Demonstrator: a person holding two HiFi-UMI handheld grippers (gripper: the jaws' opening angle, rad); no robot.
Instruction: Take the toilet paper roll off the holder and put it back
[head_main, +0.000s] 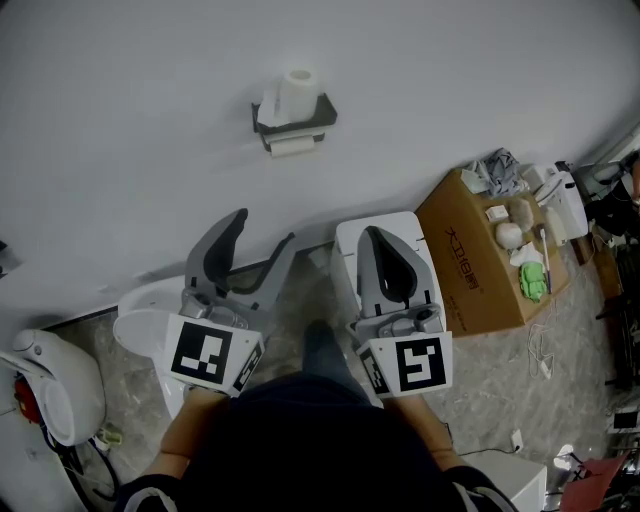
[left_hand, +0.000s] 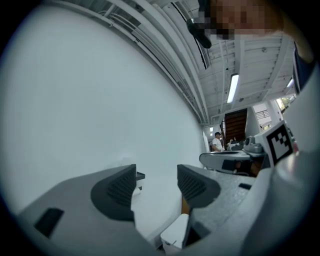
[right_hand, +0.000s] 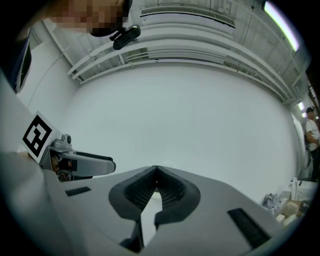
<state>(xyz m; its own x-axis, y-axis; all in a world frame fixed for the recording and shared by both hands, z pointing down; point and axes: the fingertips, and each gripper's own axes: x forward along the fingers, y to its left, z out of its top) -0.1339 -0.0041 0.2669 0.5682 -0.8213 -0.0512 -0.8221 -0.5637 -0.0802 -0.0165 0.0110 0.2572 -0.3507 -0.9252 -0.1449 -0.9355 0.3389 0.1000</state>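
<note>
A white toilet paper roll (head_main: 298, 88) stands upright on top of the dark wall holder (head_main: 318, 118), and a strip of paper (head_main: 292, 146) shows under the shelf. Both grippers are well below it and apart from it. My left gripper (head_main: 265, 230) is open with nothing between its fingers. In the left gripper view the left gripper (left_hand: 156, 186) frames a dark edge of the holder (left_hand: 140, 176) far off on the wall. My right gripper (head_main: 376, 236) is shut and empty; in the right gripper view the right gripper (right_hand: 156, 171) has its pads touching.
A white toilet tank (head_main: 345, 255) and bowl (head_main: 140, 328) lie under the grippers. A cardboard box (head_main: 470, 270) with several small items stands at the right by the wall. A white appliance (head_main: 50, 385) sits at the lower left. A person (left_hand: 217, 142) stands far off.
</note>
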